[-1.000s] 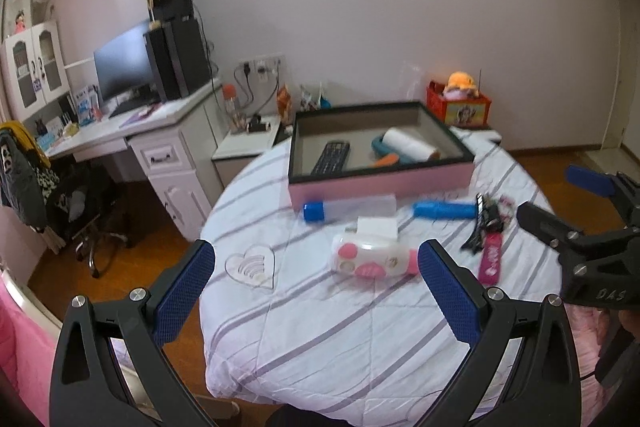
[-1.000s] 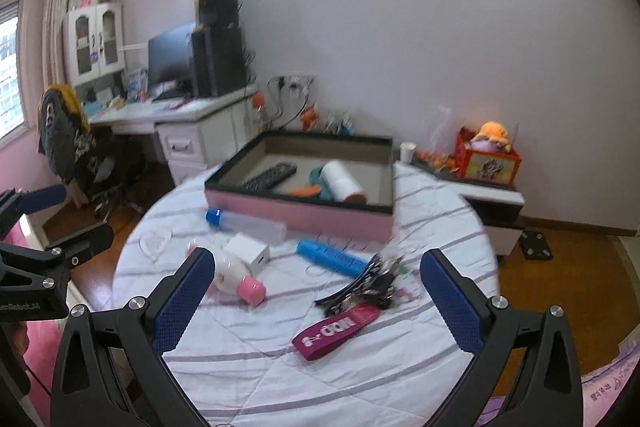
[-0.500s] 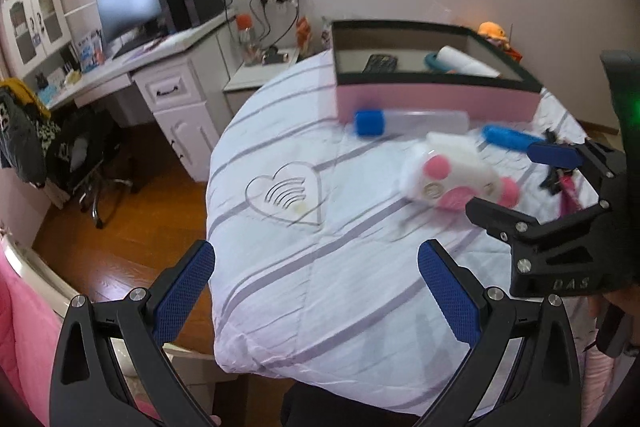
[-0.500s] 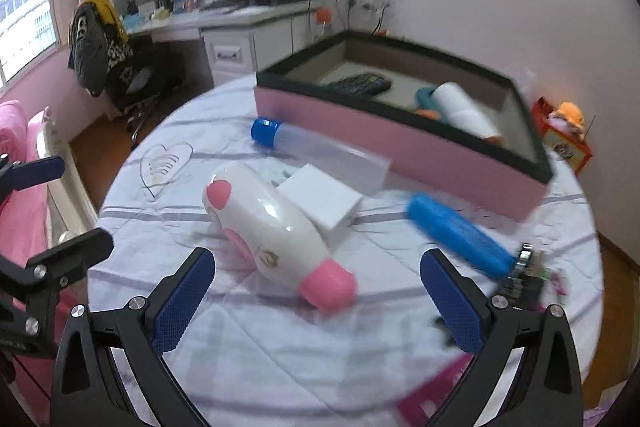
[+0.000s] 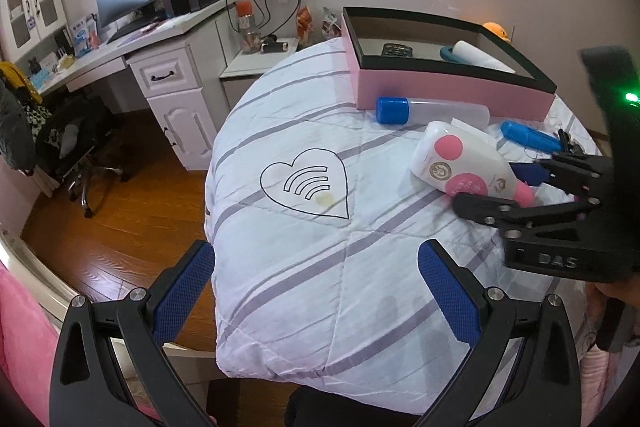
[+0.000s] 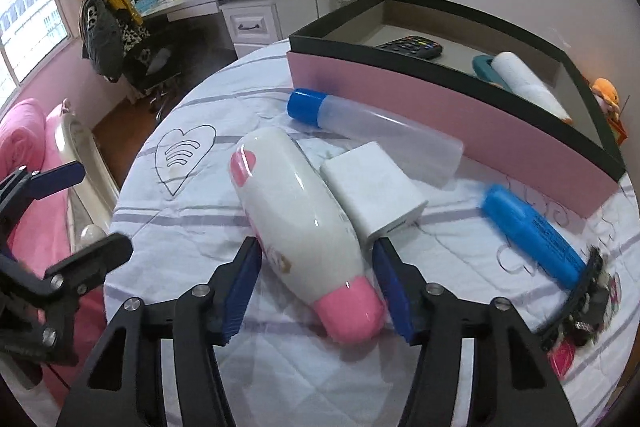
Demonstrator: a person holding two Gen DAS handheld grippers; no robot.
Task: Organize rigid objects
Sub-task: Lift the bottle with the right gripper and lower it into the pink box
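Left gripper [image 5: 316, 287] hangs spread over bare quilt [image 5: 304, 267]. Right gripper [image 6: 316, 287], jaws just closing, straddles the white bottle [image 6: 296, 215] near its pink cap, pads barely touching. Risk: the tapered, glossy body could squirt out, nudging the white box [image 6: 372, 191].

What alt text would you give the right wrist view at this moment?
The right claw straddles a white bottle with a pink cap lying on a striped cloth, its jaws just closing in on the sides. Beside it lie a white box, a clear tube and a blue tube, before a pink tray.
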